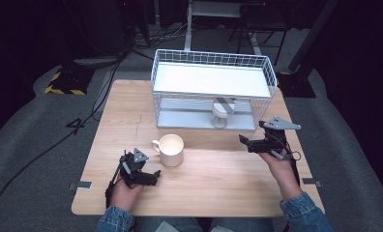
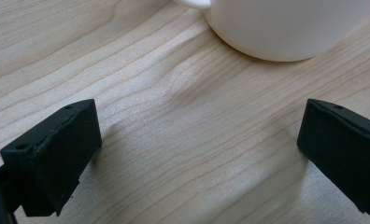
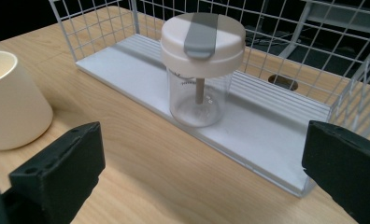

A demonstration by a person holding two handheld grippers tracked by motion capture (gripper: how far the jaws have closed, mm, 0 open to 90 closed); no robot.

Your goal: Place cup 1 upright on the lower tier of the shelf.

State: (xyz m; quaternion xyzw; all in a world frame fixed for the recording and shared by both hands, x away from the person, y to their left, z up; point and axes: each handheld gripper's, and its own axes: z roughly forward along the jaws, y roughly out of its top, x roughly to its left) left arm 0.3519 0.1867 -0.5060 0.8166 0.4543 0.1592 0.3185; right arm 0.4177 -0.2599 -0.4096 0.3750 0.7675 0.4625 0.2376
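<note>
a cream mug (image 1: 170, 150) stands near the middle of the wooden table (image 1: 218, 188). the left gripper (image 1: 148, 176) sits just near-left of it, fingers apart and empty. the right gripper (image 1: 246, 142), fingers apart, faces a clear lidded jar (image 3: 200, 70) on the lower shelf of the white wire rack (image 1: 211, 60).

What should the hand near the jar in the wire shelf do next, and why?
Probably ease the right gripper forward toward the clear jar. Its jaws stand wide open and empty, the jar sits upright on the wire rack's lower shelf straight ahead, and bare table lies between them.
</note>
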